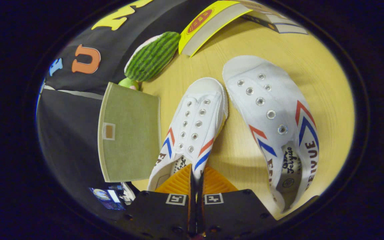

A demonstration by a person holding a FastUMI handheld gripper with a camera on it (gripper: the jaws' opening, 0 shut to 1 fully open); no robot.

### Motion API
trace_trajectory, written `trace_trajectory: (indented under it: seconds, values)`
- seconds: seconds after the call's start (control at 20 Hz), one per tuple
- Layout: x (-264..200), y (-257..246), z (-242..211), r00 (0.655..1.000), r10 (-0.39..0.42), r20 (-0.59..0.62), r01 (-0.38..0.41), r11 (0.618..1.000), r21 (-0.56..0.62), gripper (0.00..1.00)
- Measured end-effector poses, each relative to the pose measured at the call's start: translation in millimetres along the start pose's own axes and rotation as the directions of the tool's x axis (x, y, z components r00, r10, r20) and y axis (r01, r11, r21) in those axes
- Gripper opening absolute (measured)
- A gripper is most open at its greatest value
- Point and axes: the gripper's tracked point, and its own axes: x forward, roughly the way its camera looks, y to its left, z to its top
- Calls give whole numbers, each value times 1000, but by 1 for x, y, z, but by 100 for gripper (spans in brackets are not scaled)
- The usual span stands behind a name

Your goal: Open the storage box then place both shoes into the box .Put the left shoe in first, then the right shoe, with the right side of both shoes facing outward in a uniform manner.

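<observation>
Gripper (196,171): two fingers drawn close together, pinching the upper edge of the nearer shoe's collar wall between them; both pads press on the canvas.

Held item: white lace-less canvas shoe with red and blue chevron stripes (193,128), metal eyelets in two rows, toe pointing away from the fingers. It lies just ahead of and partly between the fingertips, and whether its sole touches the table cannot be told.

Second item: matching white canvas shoe with red and blue chevrons (272,123), set to the right of the held shoe, larger in view, toe also pointing away. Its toe end comes close beside the first shoe's toe; the heels stand apart (printed insole visible in the opening).

Storage box: olive-green fabric box with a pale trimmed rim and a small brown tag (128,133), just left of the held shoe, its lid closed, standing at the table's edge against the dark booth wall.

Surface: pale wood-grain table (245,156).

Further items, beyond the shoes:
- green striped watermelon-patterned plush cushion (152,56), beyond the box, leaning near the wall
- yellow-covered book with a red oval emblem (208,25), just right of the cushion, pages facing the shoes
- flat printed booklet with a white and dark cover (278,21), beyond the book, lying on the table
</observation>
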Motion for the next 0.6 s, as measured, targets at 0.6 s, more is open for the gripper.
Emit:
trace_trajectory:
  seconds: [0.6]
  values:
    - [-64,100,3,982,-25,185,64,976,-207,6]
